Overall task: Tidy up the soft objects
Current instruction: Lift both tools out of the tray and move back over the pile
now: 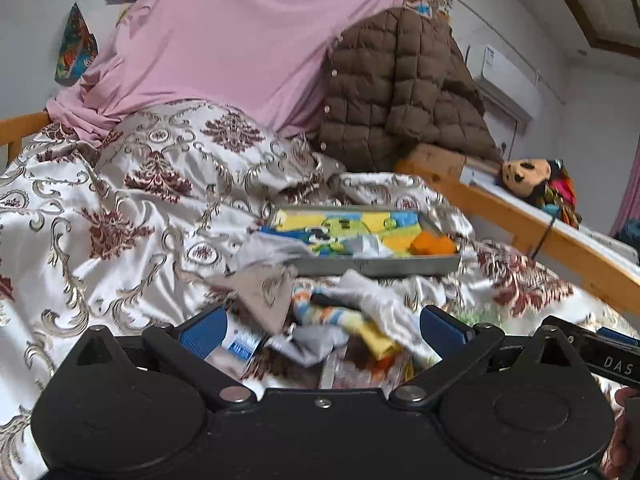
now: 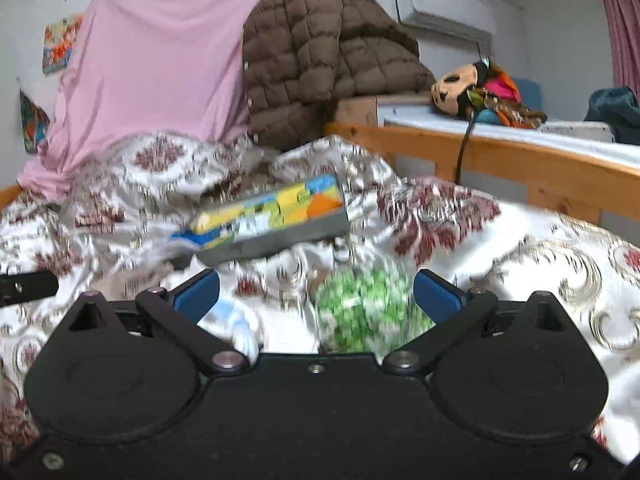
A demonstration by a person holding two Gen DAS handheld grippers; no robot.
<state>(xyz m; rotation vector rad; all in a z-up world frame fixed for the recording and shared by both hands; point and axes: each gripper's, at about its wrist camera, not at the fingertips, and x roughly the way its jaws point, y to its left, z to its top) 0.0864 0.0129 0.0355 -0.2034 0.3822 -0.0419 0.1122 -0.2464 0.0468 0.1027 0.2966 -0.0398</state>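
A grey tray (image 1: 376, 266) with a bright cartoon lining lies on the patterned bedspread (image 1: 120, 200); an orange soft piece (image 1: 434, 245) and a pale cloth sit in it. My left gripper (image 1: 322, 330) is open above a heap of small fabrics: a striped sock (image 1: 320, 312), a white cloth (image 1: 384, 300), a beige cloth (image 1: 268, 294). In the right wrist view the tray (image 2: 276, 236) lies ahead, tilted. My right gripper (image 2: 316, 294) is open over a green-and-white soft item (image 2: 364, 310), which lies between the fingers. The view is blurred.
A pink sheet (image 1: 240, 40) and a brown quilted jacket (image 1: 400, 84) hang behind the bed. A wooden bed rail (image 1: 540, 236) runs along the right, with a doll (image 1: 536, 184) on the ledge beyond. The other gripper's body (image 1: 600, 352) shows at right.
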